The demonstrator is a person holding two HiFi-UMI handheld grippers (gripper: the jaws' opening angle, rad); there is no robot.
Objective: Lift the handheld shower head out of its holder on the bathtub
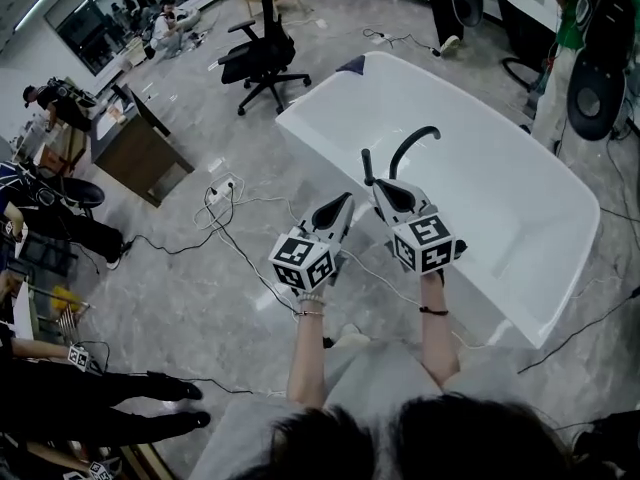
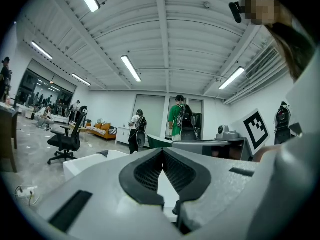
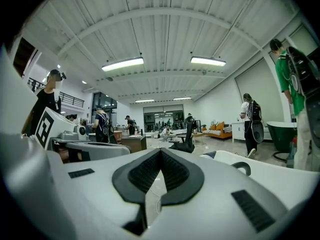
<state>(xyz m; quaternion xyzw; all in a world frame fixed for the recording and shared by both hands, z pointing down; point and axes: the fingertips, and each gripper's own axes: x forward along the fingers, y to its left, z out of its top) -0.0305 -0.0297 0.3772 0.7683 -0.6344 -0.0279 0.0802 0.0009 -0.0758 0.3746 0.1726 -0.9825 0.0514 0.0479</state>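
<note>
At the bathtub's (image 1: pixel 500 198) near rim, the head view shows the black handheld shower head (image 1: pixel 367 166) standing upright beside a curved spout (image 1: pixel 412 140). The left gripper (image 1: pixel 343 204) and right gripper (image 1: pixel 382 192) hover just short of it. Left gripper view: jaws closed together, holding nothing. Right gripper view: jaws likewise closed and empty, with the spout ahead to the right.

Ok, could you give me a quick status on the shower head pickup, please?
Left gripper, right gripper shut, empty, at the bathtub rim. Shower head upright in its holder, just ahead of the right gripper. Curved spout beside it; path clear.
</note>
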